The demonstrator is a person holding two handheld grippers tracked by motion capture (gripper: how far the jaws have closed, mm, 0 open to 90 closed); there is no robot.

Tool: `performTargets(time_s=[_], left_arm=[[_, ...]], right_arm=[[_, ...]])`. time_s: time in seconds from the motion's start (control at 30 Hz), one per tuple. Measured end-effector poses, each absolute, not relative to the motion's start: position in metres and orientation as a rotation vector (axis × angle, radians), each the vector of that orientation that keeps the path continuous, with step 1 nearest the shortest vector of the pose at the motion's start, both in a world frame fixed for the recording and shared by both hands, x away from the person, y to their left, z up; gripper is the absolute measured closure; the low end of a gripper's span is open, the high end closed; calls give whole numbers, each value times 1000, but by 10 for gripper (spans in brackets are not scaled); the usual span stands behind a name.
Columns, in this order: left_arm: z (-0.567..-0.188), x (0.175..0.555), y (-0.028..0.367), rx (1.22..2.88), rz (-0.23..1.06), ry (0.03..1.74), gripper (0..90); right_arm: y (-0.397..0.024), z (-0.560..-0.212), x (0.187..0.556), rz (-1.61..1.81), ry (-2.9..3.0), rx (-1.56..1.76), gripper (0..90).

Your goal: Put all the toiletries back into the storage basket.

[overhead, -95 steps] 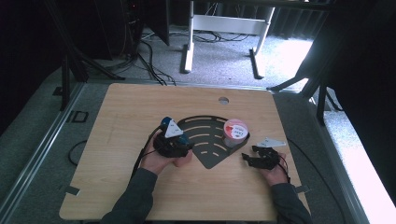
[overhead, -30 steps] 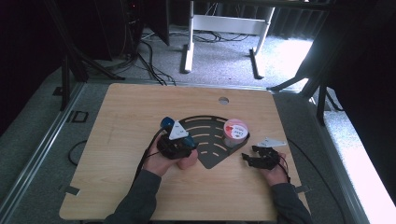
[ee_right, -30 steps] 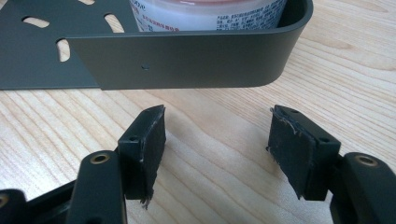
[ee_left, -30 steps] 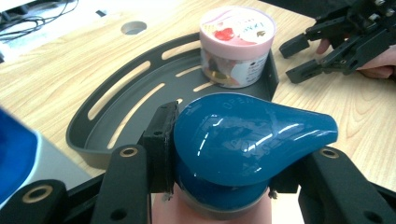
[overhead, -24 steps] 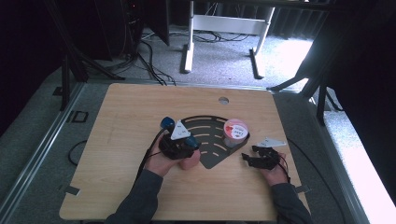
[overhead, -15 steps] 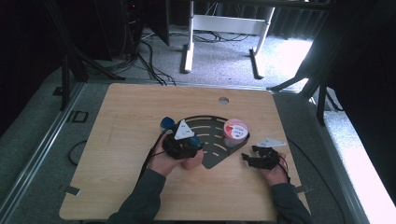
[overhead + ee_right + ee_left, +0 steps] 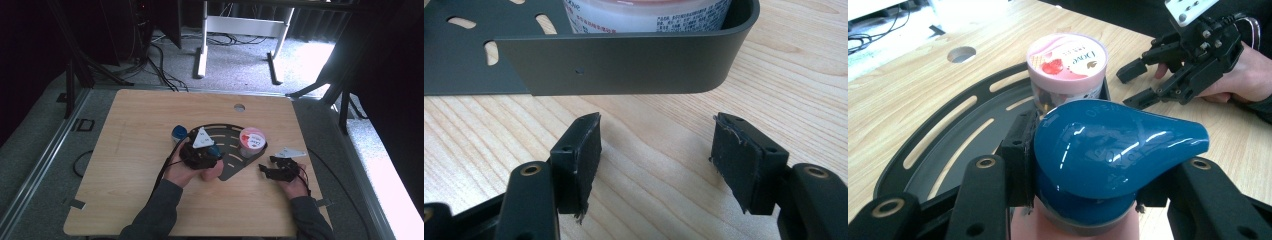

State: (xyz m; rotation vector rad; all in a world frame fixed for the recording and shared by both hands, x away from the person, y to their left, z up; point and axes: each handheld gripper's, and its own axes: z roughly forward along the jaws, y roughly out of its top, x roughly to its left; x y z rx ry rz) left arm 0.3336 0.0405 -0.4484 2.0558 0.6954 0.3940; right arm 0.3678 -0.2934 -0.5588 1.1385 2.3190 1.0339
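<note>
Left gripper view shows the left gripper [image 7: 1083, 200] with its jaws clamped on the sides of a pink bottle with a glossy blue cap [image 7: 1113, 150], held above the slotted black tray [image 7: 948, 145]. Beyond the cap, a pink-lidded cup [image 7: 1067, 65] stands at the tray's far corner, close to the bottle's likely path. A tilted or hurried set-down could knock that cup or catch the tray's rim, and the smooth cap could slip in the pads. The right gripper [image 7: 656, 160] rests on the table just outside the tray wall, jaws parted and empty.
</note>
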Motion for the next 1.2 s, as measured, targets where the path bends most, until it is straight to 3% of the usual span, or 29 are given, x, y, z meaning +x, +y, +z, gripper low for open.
performTargets(time_s=[1.2], left_arm=[[-448,350,19,2041,402,699,530]], right_arm=[[-293,-559,368,1034,2323,1134,358]])
